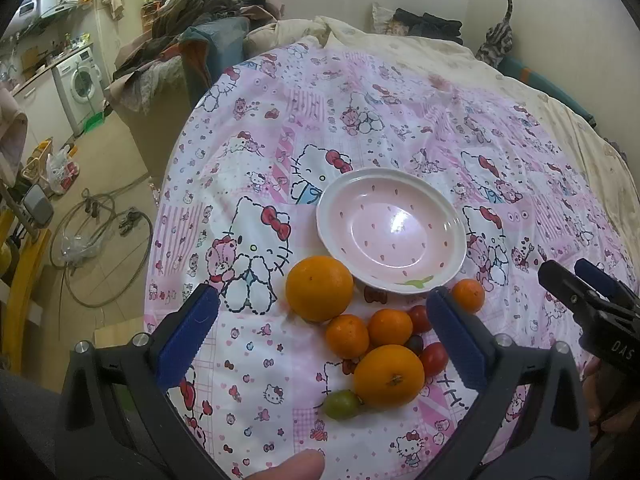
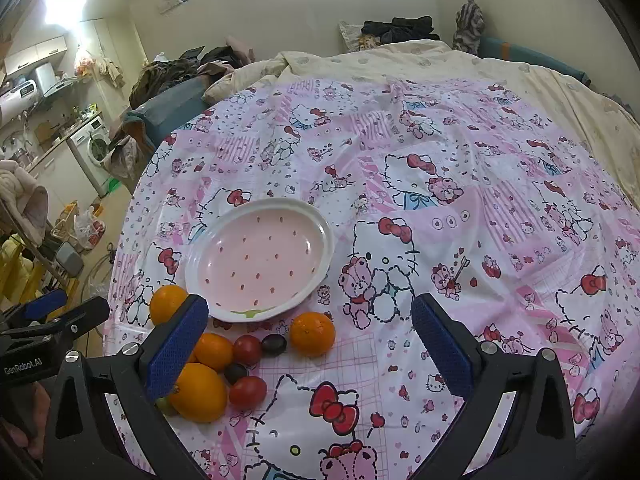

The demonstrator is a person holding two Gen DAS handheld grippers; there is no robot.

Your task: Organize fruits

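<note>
A shallow pink bowl (image 1: 391, 236) with a white rim and small red seed marks sits upright on the patterned cloth, nothing in it. The fruit lies in a loose cluster just near of it. A large orange (image 1: 319, 289) rests at the bowl's near-left edge — close beside the rim. Nearer lie two small mandarins (image 1: 347, 336) (image 1: 390, 327) touching each other, and a third mandarin (image 1: 468, 295) sits apart to the right. Red cherry tomatoes (image 1: 433, 359) (image 1: 419, 319) and a dark grape (image 1: 414, 344) crowd between them. Nearest is another big orange (image 1: 389, 376), stem end up, with a green tomato (image 1: 341, 404) against its left side.
</note>
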